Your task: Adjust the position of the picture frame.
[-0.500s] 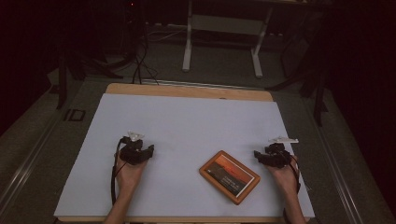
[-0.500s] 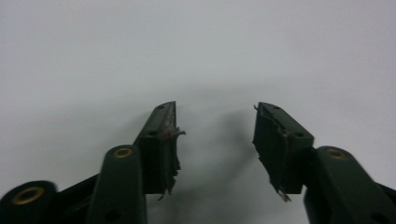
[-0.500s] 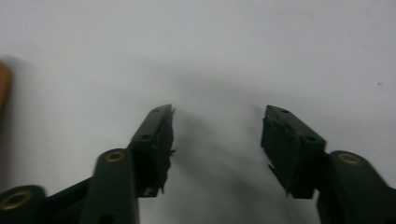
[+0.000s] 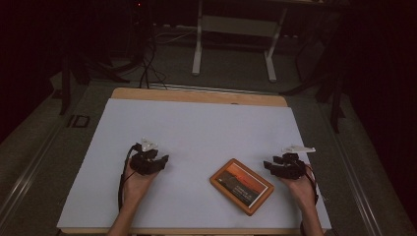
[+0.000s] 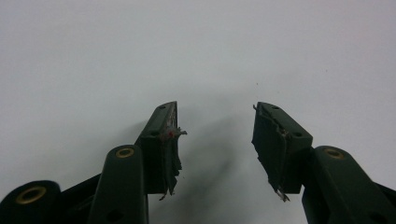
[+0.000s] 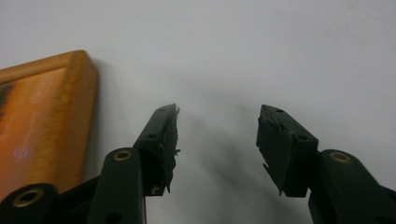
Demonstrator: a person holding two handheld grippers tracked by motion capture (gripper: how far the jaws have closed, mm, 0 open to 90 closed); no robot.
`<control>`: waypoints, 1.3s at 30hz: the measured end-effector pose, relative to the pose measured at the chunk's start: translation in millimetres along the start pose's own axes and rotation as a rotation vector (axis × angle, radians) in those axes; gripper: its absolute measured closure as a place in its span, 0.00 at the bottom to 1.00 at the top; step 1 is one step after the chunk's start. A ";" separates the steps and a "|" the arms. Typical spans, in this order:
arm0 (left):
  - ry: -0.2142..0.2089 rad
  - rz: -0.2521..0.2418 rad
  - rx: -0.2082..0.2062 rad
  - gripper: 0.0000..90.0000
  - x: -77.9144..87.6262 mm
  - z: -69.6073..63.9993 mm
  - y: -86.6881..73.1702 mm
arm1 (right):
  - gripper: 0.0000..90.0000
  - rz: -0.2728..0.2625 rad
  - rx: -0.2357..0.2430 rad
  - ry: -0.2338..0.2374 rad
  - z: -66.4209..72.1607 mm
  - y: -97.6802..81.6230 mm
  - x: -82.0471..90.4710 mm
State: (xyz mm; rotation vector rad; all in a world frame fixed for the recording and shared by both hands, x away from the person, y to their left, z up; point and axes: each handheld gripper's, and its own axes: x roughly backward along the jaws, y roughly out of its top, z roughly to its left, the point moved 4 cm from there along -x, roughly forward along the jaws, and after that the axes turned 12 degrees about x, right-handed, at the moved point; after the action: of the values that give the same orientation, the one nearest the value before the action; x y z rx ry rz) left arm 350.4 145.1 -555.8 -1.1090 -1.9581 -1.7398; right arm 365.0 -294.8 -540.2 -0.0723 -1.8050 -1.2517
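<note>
A small picture in an orange wooden frame point(image 4: 241, 186) lies flat on the white table cover point(image 4: 206, 128), near the front and right of the middle. My left gripper point(image 4: 156, 158) rests on the cover at the front left, well apart from the picture. In the left gripper view its jaws point(image 5: 215, 105) stand open over bare white surface. My right gripper point(image 4: 273, 161) sits just right of the picture. In the right gripper view it is open point(image 6: 218, 107) with nothing between the jaws, and the frame's corner point(image 6: 42, 116) lies just left of the left jaw, untouched.
The wooden table edge point(image 4: 196, 96) shows behind the white cover. Beyond it, on the dark floor, stand a white desk frame point(image 4: 233, 29) and some cables point(image 4: 145, 64). Bare white cover spreads across the middle and back of the table.
</note>
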 end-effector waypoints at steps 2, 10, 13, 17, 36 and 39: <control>-0.004 0.001 0.000 0.58 0.6 -0.5 0.0 | 0.53 0.000 0.013 0.008 3.1 2.1 1.4; -0.029 -0.012 -0.026 0.58 5.2 -2.2 3.2 | 0.55 0.019 0.076 0.023 16.2 6.4 7.7; -0.032 -0.013 -0.028 0.59 6.1 -2.6 3.1 | 0.56 0.015 0.083 0.036 18.6 7.0 10.0; -0.062 -0.031 -0.034 0.59 8.6 -4.7 3.9 | 0.60 -0.007 0.113 0.087 28.6 11.1 18.8; -0.076 -0.024 -0.056 0.59 7.7 -9.7 2.5 | 1.00 -0.001 0.225 0.132 55.4 5.6 52.5; -0.077 -0.023 -0.059 0.59 6.9 -10.6 2.2 | 1.00 0.005 0.227 0.141 57.3 2.6 58.7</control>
State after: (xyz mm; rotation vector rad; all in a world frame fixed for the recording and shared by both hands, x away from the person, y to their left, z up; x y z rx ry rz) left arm 344.6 137.4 -547.3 -1.1948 -1.9836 -1.8026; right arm 295.6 -274.1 -501.7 0.1359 -1.8097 -1.0146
